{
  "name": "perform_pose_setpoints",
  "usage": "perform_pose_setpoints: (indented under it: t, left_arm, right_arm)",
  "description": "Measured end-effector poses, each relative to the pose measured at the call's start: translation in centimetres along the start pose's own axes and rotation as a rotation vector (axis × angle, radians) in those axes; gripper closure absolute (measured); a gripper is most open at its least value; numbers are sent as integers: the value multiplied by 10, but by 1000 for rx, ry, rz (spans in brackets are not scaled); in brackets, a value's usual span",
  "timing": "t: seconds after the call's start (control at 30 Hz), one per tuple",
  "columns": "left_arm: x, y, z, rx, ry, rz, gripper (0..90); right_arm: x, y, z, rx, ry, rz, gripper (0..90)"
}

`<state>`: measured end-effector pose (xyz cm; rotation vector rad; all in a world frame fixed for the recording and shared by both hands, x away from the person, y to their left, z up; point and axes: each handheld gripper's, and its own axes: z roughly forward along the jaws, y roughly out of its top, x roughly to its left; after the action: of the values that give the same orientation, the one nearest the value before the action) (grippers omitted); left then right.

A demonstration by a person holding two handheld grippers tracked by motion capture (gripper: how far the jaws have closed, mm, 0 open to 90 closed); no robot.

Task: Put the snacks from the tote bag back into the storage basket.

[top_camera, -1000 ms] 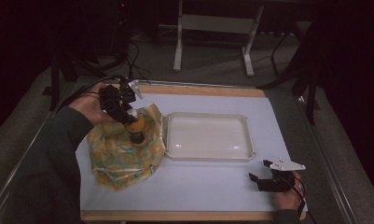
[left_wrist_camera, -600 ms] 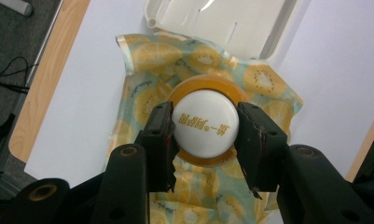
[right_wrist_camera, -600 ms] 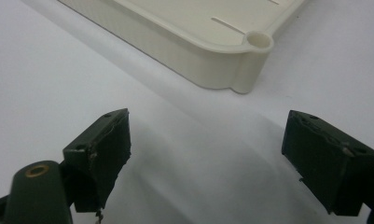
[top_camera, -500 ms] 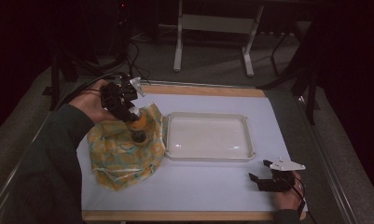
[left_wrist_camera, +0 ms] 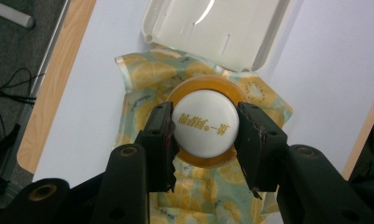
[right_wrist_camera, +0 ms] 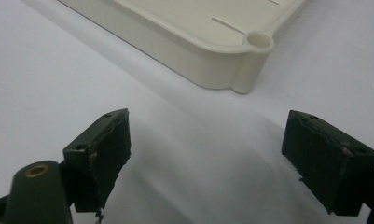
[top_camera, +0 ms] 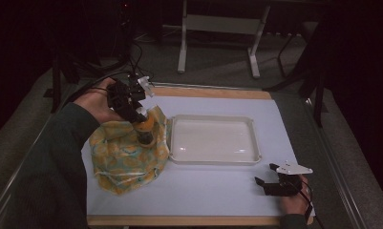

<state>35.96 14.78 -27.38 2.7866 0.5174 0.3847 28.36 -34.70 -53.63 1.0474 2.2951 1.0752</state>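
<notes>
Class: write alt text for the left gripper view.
The left claw grips the white cap of an amber bottle, seen from above, over a lemon-print cloth. A cream tray lies beyond on the white table.

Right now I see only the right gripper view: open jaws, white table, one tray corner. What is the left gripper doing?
Observer: The left gripper is shut on the white cap of an amber bottle.
Operator: Where is this bottle?
Observer: Over a yellow lemon-print cloth, to the left of the tray.
Operator: Does the cloth touch the tray?
Observer: Yes, the cloth's edge meets the tray's left side.
</notes>
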Motion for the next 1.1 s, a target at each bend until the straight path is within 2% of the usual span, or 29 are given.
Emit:
perform_pose_setpoints:
  t: [0.67,1.1]
  left_arm:
    - [-9,24,6,0,-29,52,591]
    - [-14,39,10,-12,-37,67,590]
  right_arm:
    - [0,0,0,1,2,2,151]
    - [0,0,0,1,3,4,151]
